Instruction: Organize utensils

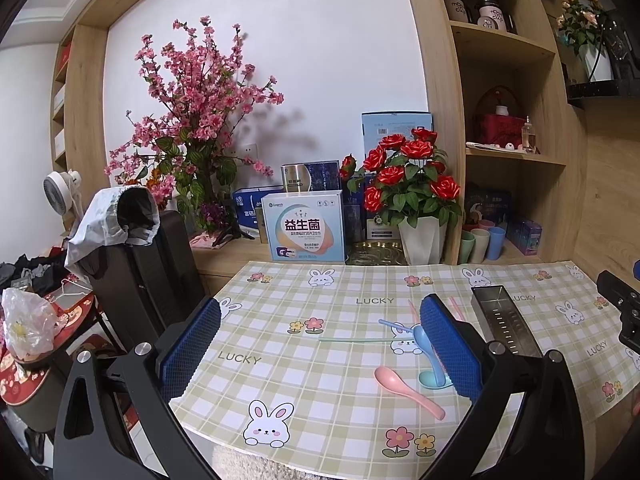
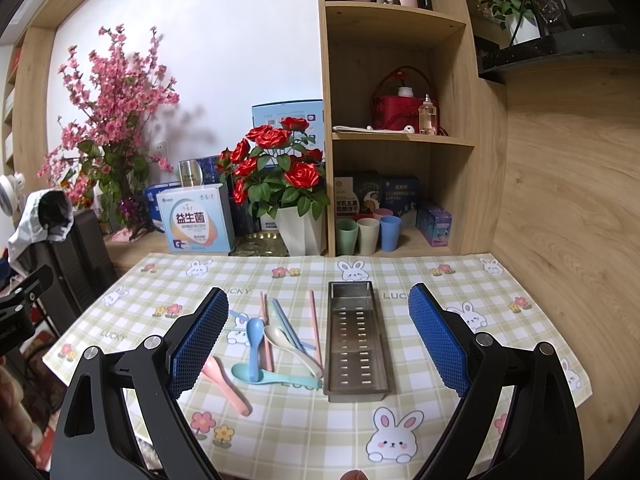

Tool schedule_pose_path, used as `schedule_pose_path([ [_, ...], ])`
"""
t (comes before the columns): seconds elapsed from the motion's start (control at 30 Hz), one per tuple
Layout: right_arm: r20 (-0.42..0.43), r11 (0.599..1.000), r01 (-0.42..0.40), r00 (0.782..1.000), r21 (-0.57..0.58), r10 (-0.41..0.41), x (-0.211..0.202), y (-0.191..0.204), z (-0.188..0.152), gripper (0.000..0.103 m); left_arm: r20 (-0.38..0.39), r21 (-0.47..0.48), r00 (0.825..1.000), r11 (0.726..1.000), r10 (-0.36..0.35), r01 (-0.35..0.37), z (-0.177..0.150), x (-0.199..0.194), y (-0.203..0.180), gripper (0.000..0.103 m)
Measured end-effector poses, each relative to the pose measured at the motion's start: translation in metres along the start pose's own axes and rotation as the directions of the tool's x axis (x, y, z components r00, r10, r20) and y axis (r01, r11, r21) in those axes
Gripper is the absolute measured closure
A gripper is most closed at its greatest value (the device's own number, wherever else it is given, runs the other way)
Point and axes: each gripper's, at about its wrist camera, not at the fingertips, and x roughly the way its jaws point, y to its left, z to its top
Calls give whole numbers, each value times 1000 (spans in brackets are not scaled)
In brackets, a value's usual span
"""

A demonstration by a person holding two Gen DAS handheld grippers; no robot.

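Both tongs, left (image 1: pixel 320 344) and right (image 2: pixel 318 344), spread wide, gripping nothing, above checked mat (image 2: pixel 440 432). Spoons (image 2: pixel 276 354) and chopsticks (image 2: pixel 314 326) heaped loose on mat, just left of steel tray (image 2: pixel 356 344). Tray bare inside. Sorting apparently not begun; everything left to move.

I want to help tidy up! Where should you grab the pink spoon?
Grip the pink spoon by its thin handle, coming straight down from above. It lies flat on the table, apart from the other spoons, and the straight handle fits between two fingers better than the rounded bowl.
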Motion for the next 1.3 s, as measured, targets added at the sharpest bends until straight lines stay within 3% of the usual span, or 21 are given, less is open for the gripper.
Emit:
schedule_pose_path([
  [0.37, -2, 1000, -1, 1000, -1, 1, 0, 1, 0, 14, 4, 2, 1000, 1000, 22, -22, -4, 2, 3, 5],
  [0.83, -7, 1000, -9, 1000, 3, 9, 0, 4, -7, 14, -32, 18, 999, 1000, -22, 23, 1, 5, -1, 5],
  [1.13, -52, 998, -68, 996, -7, 68, 40, 1, -2, 14, -4, -31, 994, 994, -106, 106, -4, 34, 12, 5],
  [1.3, -96, 997, -82, 992, -3, 81, 81, -1, -5, 14, -4, 30, 990, 989, -141, 141, -13, 65, 6, 5],
])
